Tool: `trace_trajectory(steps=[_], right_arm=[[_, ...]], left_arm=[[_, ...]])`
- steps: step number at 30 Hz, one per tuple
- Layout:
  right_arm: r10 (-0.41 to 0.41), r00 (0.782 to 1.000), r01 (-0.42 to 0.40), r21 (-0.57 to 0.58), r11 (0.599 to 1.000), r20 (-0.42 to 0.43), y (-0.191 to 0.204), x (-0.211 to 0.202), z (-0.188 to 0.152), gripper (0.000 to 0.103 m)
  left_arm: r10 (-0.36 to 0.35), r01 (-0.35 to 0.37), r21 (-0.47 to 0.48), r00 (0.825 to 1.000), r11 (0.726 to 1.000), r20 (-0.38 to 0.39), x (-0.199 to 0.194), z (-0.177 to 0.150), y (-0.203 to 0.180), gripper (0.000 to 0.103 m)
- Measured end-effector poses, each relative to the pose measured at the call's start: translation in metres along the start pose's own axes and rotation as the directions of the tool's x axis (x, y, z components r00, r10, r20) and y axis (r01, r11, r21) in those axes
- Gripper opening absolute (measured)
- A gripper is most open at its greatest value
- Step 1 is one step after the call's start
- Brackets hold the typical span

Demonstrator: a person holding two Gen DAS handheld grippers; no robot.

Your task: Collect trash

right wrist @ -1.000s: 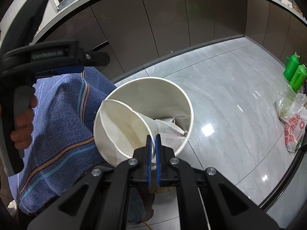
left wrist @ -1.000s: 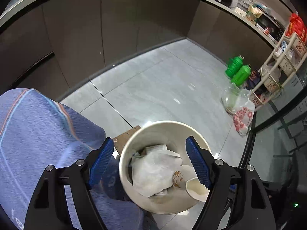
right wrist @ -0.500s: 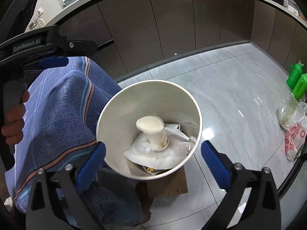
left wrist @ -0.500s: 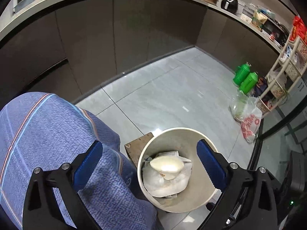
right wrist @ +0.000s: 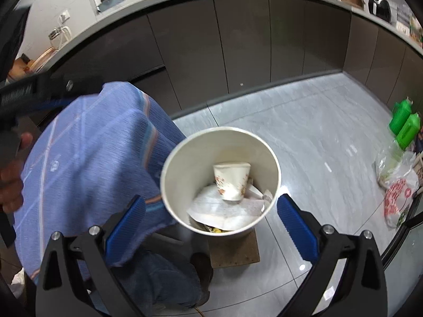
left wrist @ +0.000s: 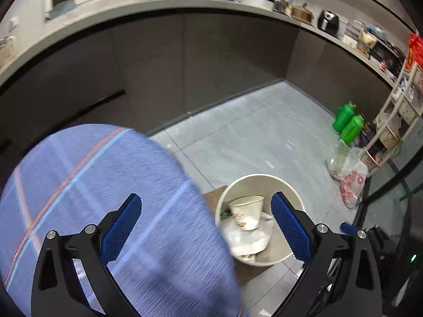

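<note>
Both hand-held grippers are released and carry nothing: the right hand-held gripper (right wrist: 211, 219) hangs above the white bin (right wrist: 169, 185), and the left hand-held gripper (left wrist: 206, 229) sits above the blue-clothed lap (left wrist: 92, 185). A printed paper cup (right wrist: 232, 181) lies tilted inside the bin on crumpled paper (right wrist: 224, 211). The bin stands on a small brown board (right wrist: 235, 251) on the tiled floor (right wrist: 304, 137). The deposit step appears complete. Lift each gripper straight up, clear of the rim, to avoid tipping the bin. Then scan the floor for further trash.
</note>
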State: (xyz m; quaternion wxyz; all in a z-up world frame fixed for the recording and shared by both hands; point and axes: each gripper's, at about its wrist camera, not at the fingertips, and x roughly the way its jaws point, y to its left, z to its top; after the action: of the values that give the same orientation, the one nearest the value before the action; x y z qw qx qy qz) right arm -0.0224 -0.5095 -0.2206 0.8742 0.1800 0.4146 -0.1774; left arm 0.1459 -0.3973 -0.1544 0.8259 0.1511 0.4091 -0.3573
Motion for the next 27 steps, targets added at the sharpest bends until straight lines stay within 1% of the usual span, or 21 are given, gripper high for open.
trace_trajectory(steps=[3,6,11,13,16,19,24,27], right_arm=[[-0.016,1.000,0.016,-0.031,0.999,0.027,0.021,-0.021,0.007,0.100],[-0.050,0.998,0.052,-0.045,0.998,0.031,0.045,-0.043,0.014,0.100],[-0.002,0.998,0.007,-0.068,0.998,0.063,0.091,-0.081,0.017,0.100],[0.007,0.997,0.000,-0.103,0.995,0.072,0.113,-0.092,0.015,0.100],[0.005,0.996,0.008,-0.149,0.989,0.084,0.143,-0.108,0.010,0.100],[0.019,0.996,-0.004,-0.163,0.987,0.090,0.166,-0.121,0.004,0.100],[0.014,0.994,0.010,-0.214,0.977,0.110,0.202,-0.143,-0.005,0.100],[0.029,0.991,0.003,-0.241,0.970,0.128,0.221,-0.155,-0.005,0.100]], left_arm=[[0.057,-0.056,-0.039,0.997,0.998,0.043,-0.040,-0.016,0.023,0.095],[0.134,-0.131,-0.083,0.991,0.988,0.031,-0.076,-0.036,0.046,0.095],[0.231,-0.228,-0.116,0.973,0.967,0.008,-0.127,-0.074,0.076,0.095],[0.251,-0.247,-0.141,0.968,0.959,0.012,-0.146,-0.088,0.089,0.095],[0.293,-0.283,-0.192,0.956,0.940,0.027,-0.180,-0.109,0.109,0.095],[0.335,-0.317,-0.223,0.941,0.922,0.043,-0.210,-0.130,0.125,0.095],[0.382,-0.355,-0.263,0.922,0.897,0.061,-0.245,-0.155,0.142,0.095],[0.403,-0.368,-0.284,0.912,0.885,0.074,-0.264,-0.165,0.152,0.095]])
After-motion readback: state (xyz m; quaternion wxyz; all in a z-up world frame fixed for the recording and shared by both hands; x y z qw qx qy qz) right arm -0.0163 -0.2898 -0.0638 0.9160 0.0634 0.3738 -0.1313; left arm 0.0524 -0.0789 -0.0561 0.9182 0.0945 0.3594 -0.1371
